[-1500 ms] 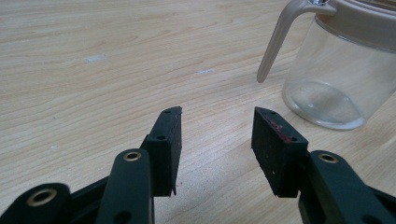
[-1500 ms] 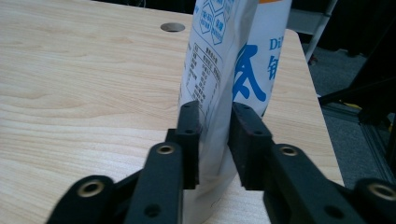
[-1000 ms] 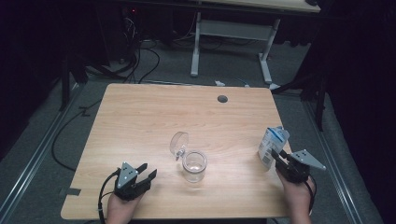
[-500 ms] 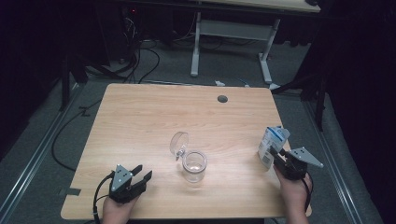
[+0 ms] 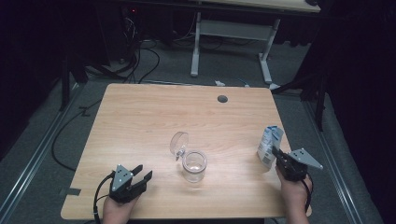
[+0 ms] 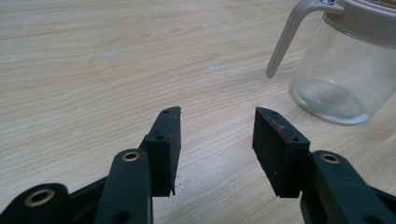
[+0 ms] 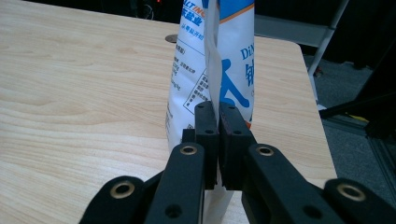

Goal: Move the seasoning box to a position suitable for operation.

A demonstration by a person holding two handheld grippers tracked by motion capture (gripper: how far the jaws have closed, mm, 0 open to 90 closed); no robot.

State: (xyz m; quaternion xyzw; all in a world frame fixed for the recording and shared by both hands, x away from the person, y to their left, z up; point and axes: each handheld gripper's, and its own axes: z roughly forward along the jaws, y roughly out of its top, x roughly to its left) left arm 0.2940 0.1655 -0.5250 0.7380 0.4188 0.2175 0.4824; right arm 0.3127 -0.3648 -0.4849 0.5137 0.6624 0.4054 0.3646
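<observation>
A white and blue pouch (image 5: 270, 143) stands upright near the table's right edge. My right gripper (image 5: 277, 154) is just in front of it. In the right gripper view its jaws have just been closing and now pinch the side seam of the pouch (image 7: 224, 56), so the right gripper (image 7: 218, 116) is shut on it. A clear glass jar (image 5: 194, 166) stands at the table's middle front with its hinged lid (image 5: 179, 143) tipped open. My left gripper (image 5: 141, 172) rests at the front left, open and with nothing in it. In the left gripper view the left gripper (image 6: 217, 135) points at bare wood, with the jar (image 6: 345, 70) off to the right.
The wooden table (image 5: 154, 116) has a round cable hole (image 5: 222, 99) at the back. The pouch stands close to the right edge. Behind the table are the white legs of another desk (image 5: 196, 46) and cables on the floor (image 5: 140, 60).
</observation>
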